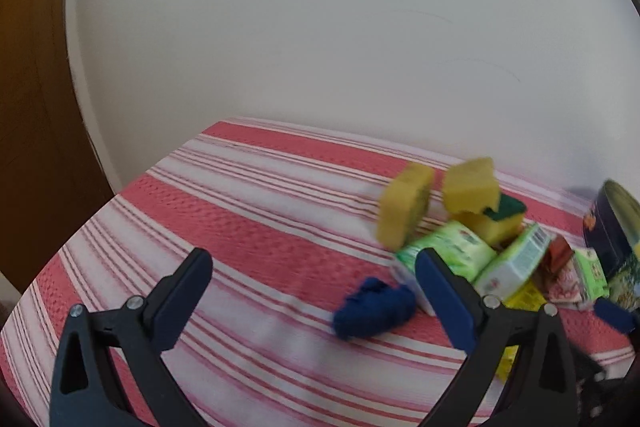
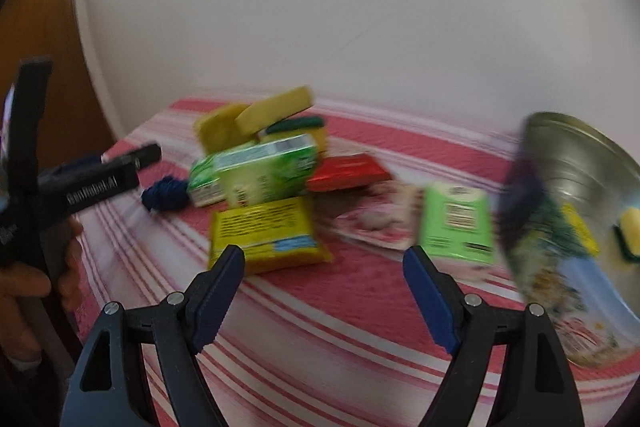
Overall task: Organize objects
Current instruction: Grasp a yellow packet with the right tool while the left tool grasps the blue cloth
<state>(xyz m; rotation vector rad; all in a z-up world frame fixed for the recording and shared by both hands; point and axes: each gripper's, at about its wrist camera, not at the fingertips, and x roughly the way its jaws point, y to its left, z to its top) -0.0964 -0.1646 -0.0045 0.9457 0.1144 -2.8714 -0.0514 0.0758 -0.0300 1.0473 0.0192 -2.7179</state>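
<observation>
Approach phase of the sorting task. Both the left gripper (image 1: 314, 263) and the right gripper (image 2: 324, 261) have their jaws spread wide and empty above the red-and-white striped cloth (image 2: 320, 327) covering the counter. The items to be sorted lie heaped: yellow sponges (image 2: 276, 109), green cartons (image 2: 256, 171), a yellow packet (image 2: 266, 231), a red packet (image 2: 346, 171) and a blue cloth bundle (image 1: 374, 307). A round tin (image 2: 576, 211), just right of the heap, already holds one sponge. Probable next requirement: centre one gripper on a single item, close, carry it to the tin.
</observation>
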